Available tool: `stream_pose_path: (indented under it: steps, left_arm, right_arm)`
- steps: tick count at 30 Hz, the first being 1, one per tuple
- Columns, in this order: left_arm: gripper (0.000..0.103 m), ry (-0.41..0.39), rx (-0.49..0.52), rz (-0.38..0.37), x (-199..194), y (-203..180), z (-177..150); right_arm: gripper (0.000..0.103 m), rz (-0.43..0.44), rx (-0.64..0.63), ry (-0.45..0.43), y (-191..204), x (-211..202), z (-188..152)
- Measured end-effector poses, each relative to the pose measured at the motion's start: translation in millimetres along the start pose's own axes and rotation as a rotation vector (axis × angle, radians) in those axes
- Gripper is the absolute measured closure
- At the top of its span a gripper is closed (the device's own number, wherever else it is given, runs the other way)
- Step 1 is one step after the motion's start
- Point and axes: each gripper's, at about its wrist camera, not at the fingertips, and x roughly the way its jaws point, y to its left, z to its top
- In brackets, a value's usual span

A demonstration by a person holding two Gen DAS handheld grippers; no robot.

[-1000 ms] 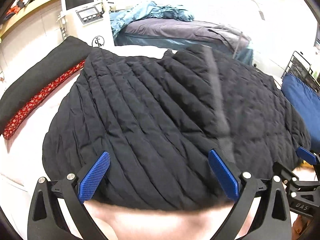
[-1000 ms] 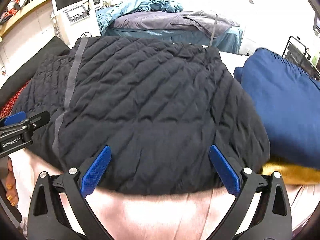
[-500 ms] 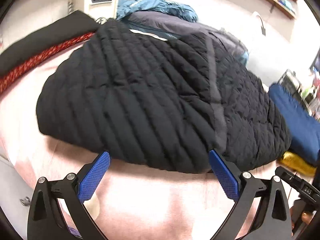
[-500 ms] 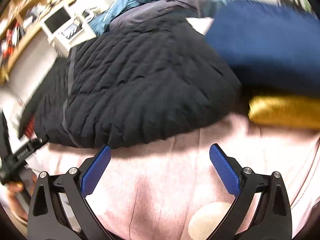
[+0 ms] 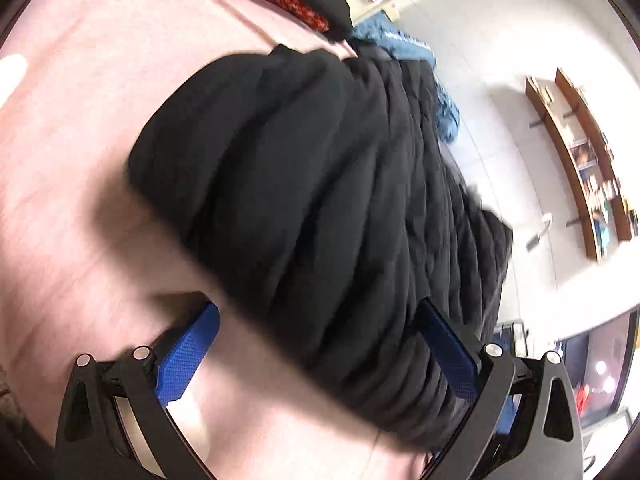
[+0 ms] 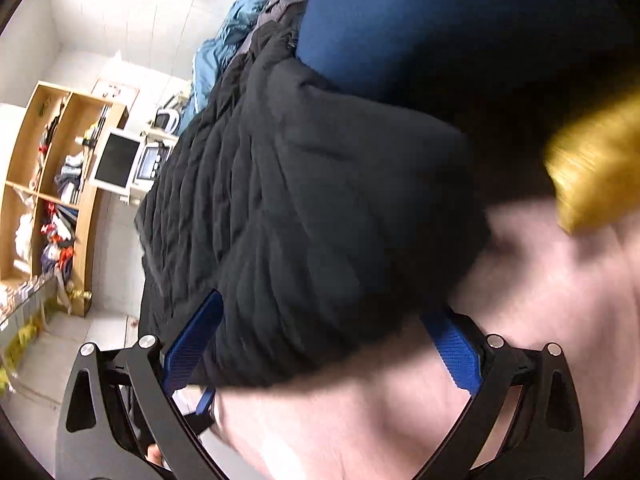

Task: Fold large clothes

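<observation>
- Two claws stand wide open, holding nothing: left claw, right claw.
- Black quilted jacket lies on the pink bed — at twelve o'clock from both, long axis running between them; neither looks nearer.
- Only the right view shows the navy bundle and yellow cloth at two o'clock.

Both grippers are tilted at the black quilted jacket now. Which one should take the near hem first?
Probably left: the left gripper stands open with the jacket hem already between its fingers. The right gripper does too; it's close.
</observation>
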Motion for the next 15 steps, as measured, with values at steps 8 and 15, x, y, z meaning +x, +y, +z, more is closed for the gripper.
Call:
stream_pose_path:
  steps: [8, 15]
  left_arm:
    - [0.007, -0.025, 0.006, 0.004, 41.8, -20.1, 33.3]
    - [0.041, -0.023, -0.001, -0.011, 32.9, -20.3, 37.6]
  right_arm:
    - [0.006, -0.146, -0.022, -0.089, 32.1, 35.1, 14.0]
    - [0.057, -0.277, -0.175, -0.095, 75.4, 37.3, 11.9]
